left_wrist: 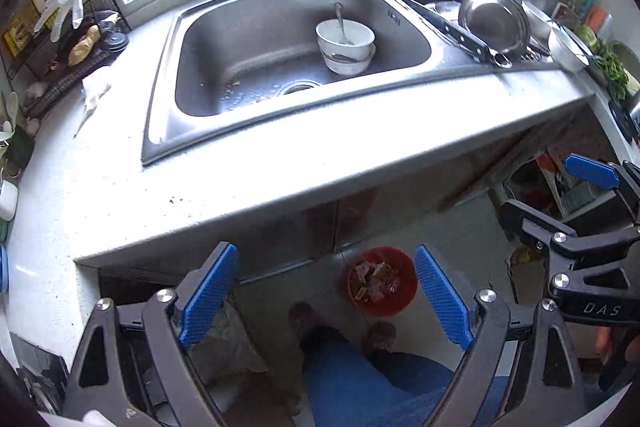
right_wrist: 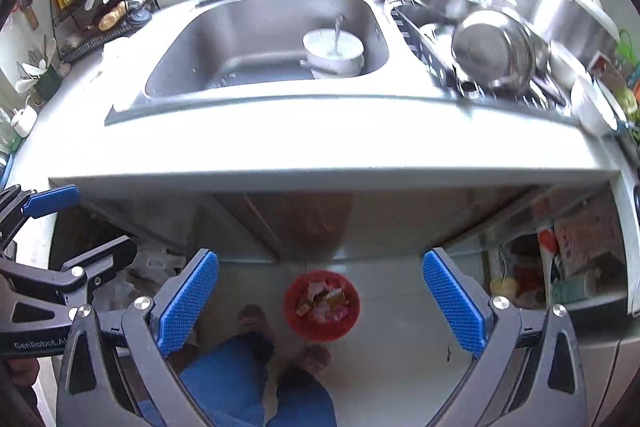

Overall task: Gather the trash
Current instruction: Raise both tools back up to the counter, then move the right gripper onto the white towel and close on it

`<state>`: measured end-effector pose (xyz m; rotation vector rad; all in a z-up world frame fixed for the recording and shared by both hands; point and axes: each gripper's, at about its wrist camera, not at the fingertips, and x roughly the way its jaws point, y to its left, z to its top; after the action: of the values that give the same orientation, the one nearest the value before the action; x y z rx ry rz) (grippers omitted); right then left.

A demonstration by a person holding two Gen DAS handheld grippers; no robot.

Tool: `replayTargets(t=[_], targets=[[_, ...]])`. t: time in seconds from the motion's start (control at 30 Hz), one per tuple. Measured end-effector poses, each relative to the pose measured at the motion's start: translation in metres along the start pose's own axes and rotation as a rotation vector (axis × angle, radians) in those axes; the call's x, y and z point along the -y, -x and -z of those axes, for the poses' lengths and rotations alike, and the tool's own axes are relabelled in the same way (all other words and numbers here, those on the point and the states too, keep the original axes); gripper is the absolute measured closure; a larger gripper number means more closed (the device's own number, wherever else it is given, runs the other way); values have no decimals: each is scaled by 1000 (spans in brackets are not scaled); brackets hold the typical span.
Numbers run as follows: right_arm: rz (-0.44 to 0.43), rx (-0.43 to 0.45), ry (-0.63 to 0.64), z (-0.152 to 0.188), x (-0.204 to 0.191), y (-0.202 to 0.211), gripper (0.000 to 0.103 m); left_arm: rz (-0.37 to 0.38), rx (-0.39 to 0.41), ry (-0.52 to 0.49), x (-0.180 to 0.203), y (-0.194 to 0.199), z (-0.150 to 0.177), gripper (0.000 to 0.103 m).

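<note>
You are looking at one round red plastic bin (right_wrist: 322,305) brimming with crumpled wrappers at six o'clock; both left tongs (left_wrist: 326,301) and right tongs (right_wrist: 320,303) are gaping wide, empty.

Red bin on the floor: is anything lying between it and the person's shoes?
Nothing: the right wrist view shows only bare pale floor between the red bin and the shoes, which stand just short of it. The left wrist view agrees.

there are two stacked white bowls (left_wrist: 346,45) in one sink (left_wrist: 240,39), one red bin (left_wrist: 382,281) on the floor, and two grippers.
</note>
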<state>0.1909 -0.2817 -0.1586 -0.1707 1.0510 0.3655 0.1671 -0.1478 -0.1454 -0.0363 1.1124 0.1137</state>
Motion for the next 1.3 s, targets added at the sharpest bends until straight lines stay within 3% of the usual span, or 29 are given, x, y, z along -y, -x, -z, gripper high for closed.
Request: replayTargets(t=[0.3, 0.7, 1.3], targets=[[-46, 68, 57, -77, -44, -7, 1, -76, 56, 96, -74, 10, -51, 14], [-103, 59, 148, -188, -151, -41, 1, -143, 70, 245, -210, 1, -106, 14], [-192, -18, 342, -299, -319, -123, 1, -164, -10, 439, -413, -44, -133, 14]])
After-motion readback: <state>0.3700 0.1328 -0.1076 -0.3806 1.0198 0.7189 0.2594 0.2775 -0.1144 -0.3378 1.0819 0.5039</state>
